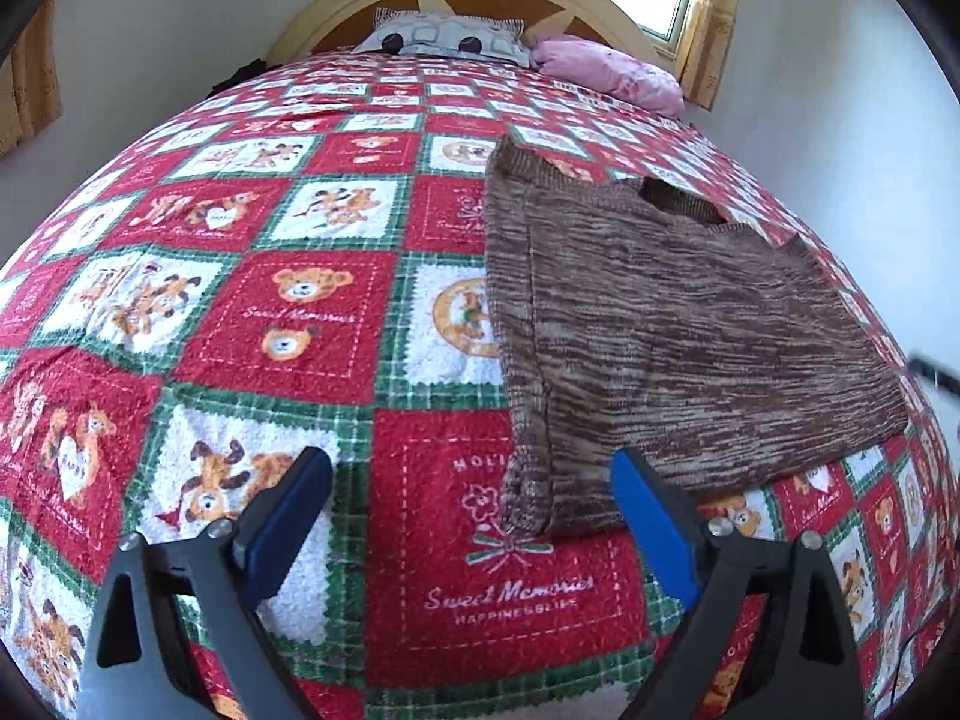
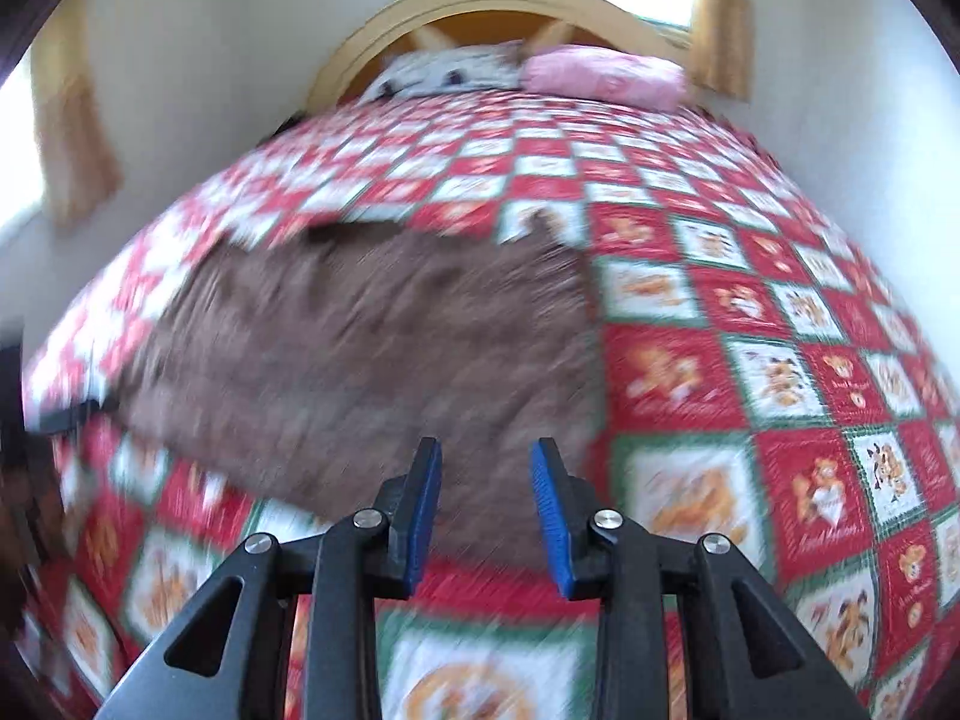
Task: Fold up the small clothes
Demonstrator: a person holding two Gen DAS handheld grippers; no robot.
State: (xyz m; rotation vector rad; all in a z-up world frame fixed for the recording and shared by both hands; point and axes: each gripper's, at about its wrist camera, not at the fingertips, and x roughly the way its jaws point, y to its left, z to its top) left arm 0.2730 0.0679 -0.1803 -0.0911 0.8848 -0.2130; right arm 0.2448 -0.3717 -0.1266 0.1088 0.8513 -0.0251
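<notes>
A brown knitted sleeveless top [image 1: 660, 330] lies flat on the red, white and green patchwork bedspread [image 1: 288, 312], neck opening toward the headboard. My left gripper [image 1: 474, 471] hovers at its near left corner, open wide, with the right finger [image 1: 651, 516] over the hem and nothing pinched. The right wrist view is blurred by motion. There the brown top [image 2: 372, 348] spreads left of centre. My right gripper [image 2: 486, 450] hangs over its near right edge, jaws a narrow gap apart, with no cloth between the pads.
A patterned pillow [image 1: 444, 39] and a pink pillow [image 1: 606, 72] lie against the cream headboard [image 1: 360, 6]. A window with yellow curtains [image 1: 708, 18] is behind. White walls flank the bed on both sides. A dark blurred object [image 1: 936, 375] shows at the right edge.
</notes>
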